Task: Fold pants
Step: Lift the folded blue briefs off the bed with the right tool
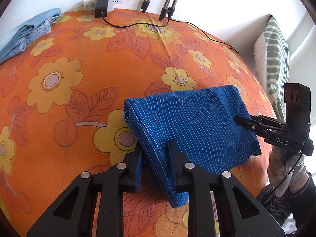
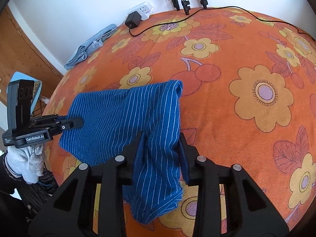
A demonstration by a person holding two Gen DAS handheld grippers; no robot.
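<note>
The blue pinstriped pants are folded into a thick bundle, held up between both grippers above the orange flowered cloth. My left gripper is shut on one corner of the pants, with fabric hanging between its fingers. My right gripper comes in from the right and is shut on the opposite edge. In the right wrist view the pants drape down between the right gripper's fingers, and the left gripper holds their left edge.
A folded light blue garment lies at the far left corner. A white power strip with a black adapter and cable sits at the back edge beside tripod legs. A striped cushion stands at the right.
</note>
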